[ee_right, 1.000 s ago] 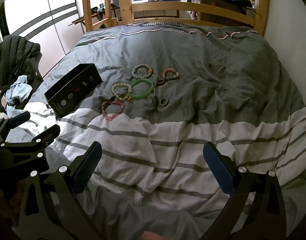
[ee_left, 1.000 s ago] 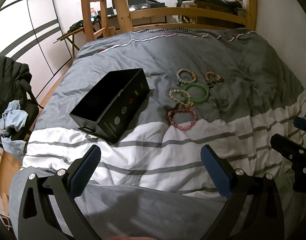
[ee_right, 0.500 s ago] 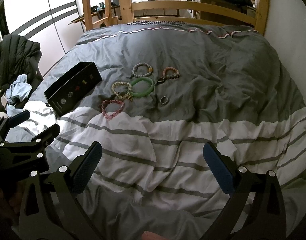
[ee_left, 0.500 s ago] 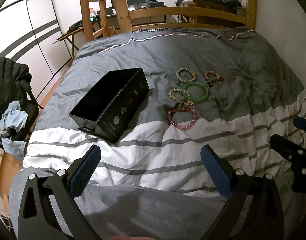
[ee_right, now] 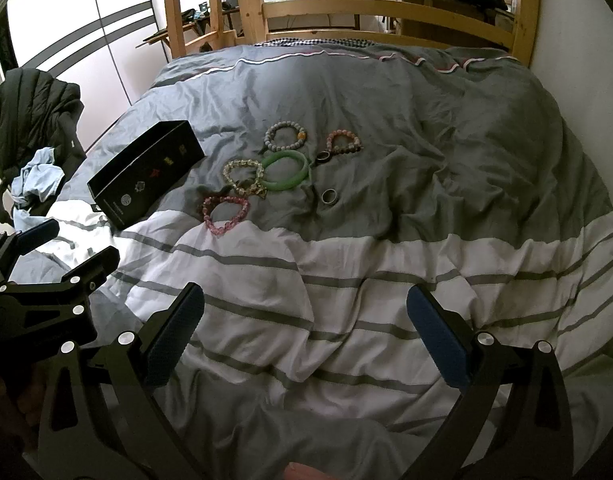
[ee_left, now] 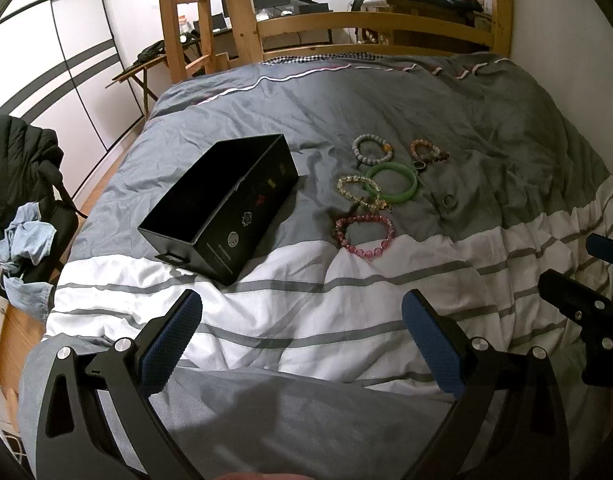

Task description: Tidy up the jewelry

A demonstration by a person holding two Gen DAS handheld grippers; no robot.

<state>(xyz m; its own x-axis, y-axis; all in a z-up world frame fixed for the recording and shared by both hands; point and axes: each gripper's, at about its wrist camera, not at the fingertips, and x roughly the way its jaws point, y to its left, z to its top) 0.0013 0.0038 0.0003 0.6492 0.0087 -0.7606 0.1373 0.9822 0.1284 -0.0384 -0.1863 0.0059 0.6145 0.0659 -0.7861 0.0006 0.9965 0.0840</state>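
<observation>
Jewelry: bracelets, among them the pink bracelet (ee_left: 364, 236), lie on the bed (ee_left: 346, 312), at 3 o'clock of the black box (ee_left: 222, 204). Nothing collected yet. Left gripper (ee_left: 302, 344) and right gripper (ee_right: 306, 340) empty, jaws spread; next, reach forward.

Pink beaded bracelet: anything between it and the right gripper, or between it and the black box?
Nothing visible. Only bare duvet lies between the open right gripper and the pink beaded bracelet; the open-topped black rectangular box sits beside it, apart.

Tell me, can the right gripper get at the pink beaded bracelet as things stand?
Probably yes. The right gripper is open, and only bare striped duvet lies between it and the pink beaded bracelet, which lies apart from the black box.
</observation>
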